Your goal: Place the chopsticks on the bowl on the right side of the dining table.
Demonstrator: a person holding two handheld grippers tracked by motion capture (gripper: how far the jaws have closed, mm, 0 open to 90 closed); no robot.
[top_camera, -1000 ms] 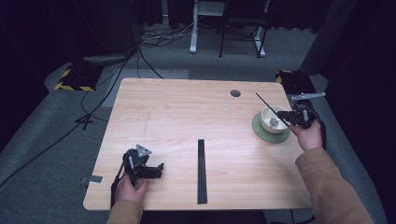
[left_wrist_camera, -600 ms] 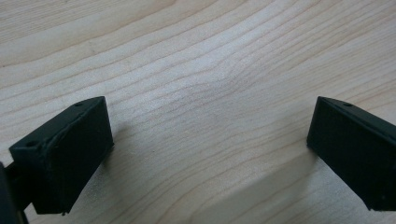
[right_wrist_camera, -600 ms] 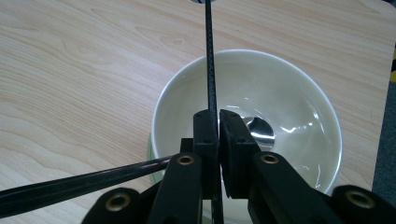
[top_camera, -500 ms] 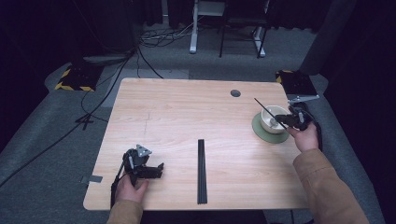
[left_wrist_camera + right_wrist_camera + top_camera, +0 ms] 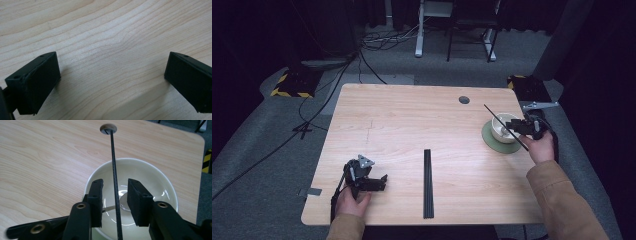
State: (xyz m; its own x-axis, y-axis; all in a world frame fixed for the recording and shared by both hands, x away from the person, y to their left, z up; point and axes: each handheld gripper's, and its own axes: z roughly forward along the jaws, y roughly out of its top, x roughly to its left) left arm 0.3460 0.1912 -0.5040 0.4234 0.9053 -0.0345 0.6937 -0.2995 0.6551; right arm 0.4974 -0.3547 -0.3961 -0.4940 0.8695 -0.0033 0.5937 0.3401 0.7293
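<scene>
A pale wooden table (image 5: 412, 125) seen from above, with a person's two forearms coming in from the bottom edge, each hand holding a black two-fingered gripper.

At the table's right edge, the right gripper (image 5: 521, 127) hovers just over a white bowl (image 5: 502, 131), which sits on a round green saucer (image 5: 492, 142). A thin black chopstick (image 5: 504, 126) lies slanted across the bowl's rim, one end reaching up and left over the table, the other end pointing down toward the person's right hand (image 5: 542, 146). In the right gripper view, the chopstick (image 5: 114, 177) runs straight up the middle of the picture, between the two fingers (image 5: 96, 195) but touching neither. The fingers have just been opening and now stand apart on either side of the stick, gripping nothing. A metal spoon (image 5: 122, 203) lies in the bottom of the bowl (image 5: 150, 175), under the stick.

Near the table's front left corner, the left gripper (image 5: 379, 182) rests low on the wood, held in the person's left hand (image 5: 352, 200). In the left gripper view its fingers (image 5: 37, 80) stand wide open with bare wood grain between them.

A pair of black chopsticks (image 5: 427, 182) lies side by side in the middle of the front half of the table, pointing away from the person, well apart from both grippers. A small round grommet hole (image 5: 464, 100) sits toward the far right of the table.
</scene>
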